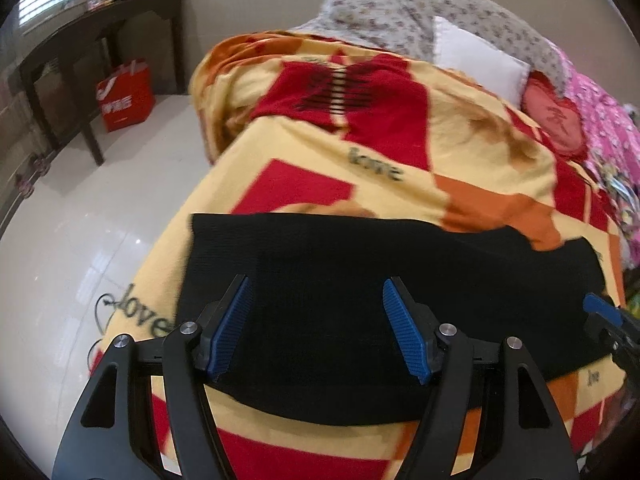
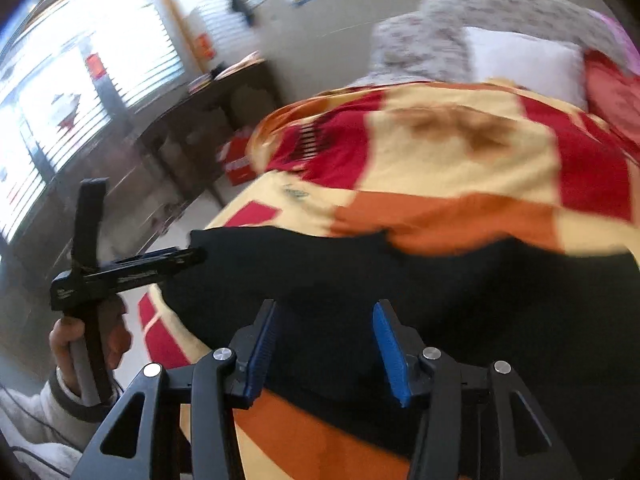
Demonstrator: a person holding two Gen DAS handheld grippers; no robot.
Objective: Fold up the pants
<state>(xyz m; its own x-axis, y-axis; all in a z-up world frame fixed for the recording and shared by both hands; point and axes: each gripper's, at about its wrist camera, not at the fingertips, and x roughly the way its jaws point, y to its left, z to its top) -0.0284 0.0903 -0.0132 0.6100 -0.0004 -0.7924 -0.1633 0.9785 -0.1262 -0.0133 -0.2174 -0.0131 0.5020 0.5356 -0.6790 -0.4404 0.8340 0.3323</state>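
Left gripper (image 1: 316, 300) fills the bottom of the left wrist view, jaws spread wide, nothing between the blue pads (image 1: 230, 328), hanging over the pants (image 1: 360, 256). Pants are black, folded into a wide flat band across the lower middle of both frames, lying on the blanket (image 1: 460, 128) on the bed. Right gripper (image 2: 325, 326) sits at bottom centre of its own view, jaws apart, empty, also over the pants. In that view a hand (image 2: 86, 340) at lower left holds the left gripper's handle. Pillow (image 1: 480, 56) at upper right, worktop (image 1: 100, 16) and red bag (image 1: 126, 94) at upper left.
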